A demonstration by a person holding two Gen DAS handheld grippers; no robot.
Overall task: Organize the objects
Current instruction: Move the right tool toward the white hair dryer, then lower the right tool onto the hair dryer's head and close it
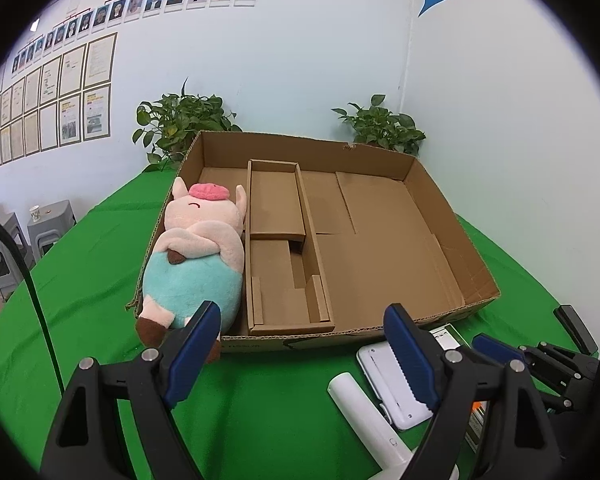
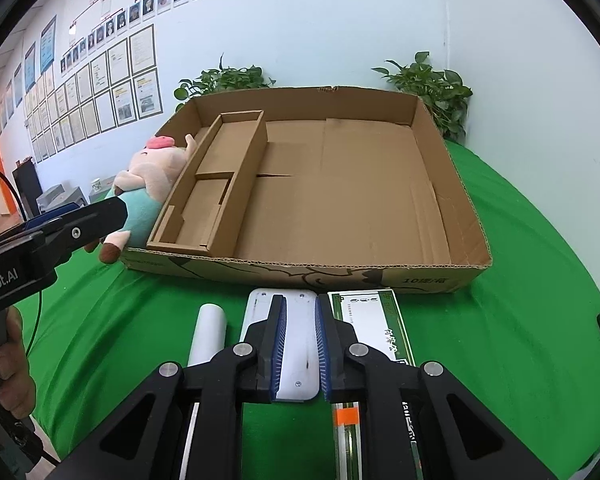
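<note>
Near the front wall of the cardboard box [image 2: 380,276], on the green worktop [image 2: 520,280]: right claw [image 2: 300,344] clamped across a flat white device [image 2: 296,360], between a white tube [image 2: 208,332] and a green-edged packet [image 2: 370,320]. Left claw [image 1: 304,348] wide, holding nothing, beside the plush pig [image 1: 198,256]. Best lifted straight up, kept level, clearing both neighbours, then lowered into the box's bare right part.

my left gripper [image 1: 296,344]: black frame, dark blue pads
my right gripper [image 2: 300,348]: black, blue ribbed pads
plush pig [image 1: 196,256]: pale pink, teal trousers, hot-pink cap, brown hooves
cardboard tray [image 2: 452,264]: plain brown, dark line drawing on front wall
tablecloth [image 2: 520,280]: bright green
flat device [image 2: 300,320]: white
roller [image 2: 210,332]: white
slim box [image 2: 374,320]: white face, green border, orange tag
</note>
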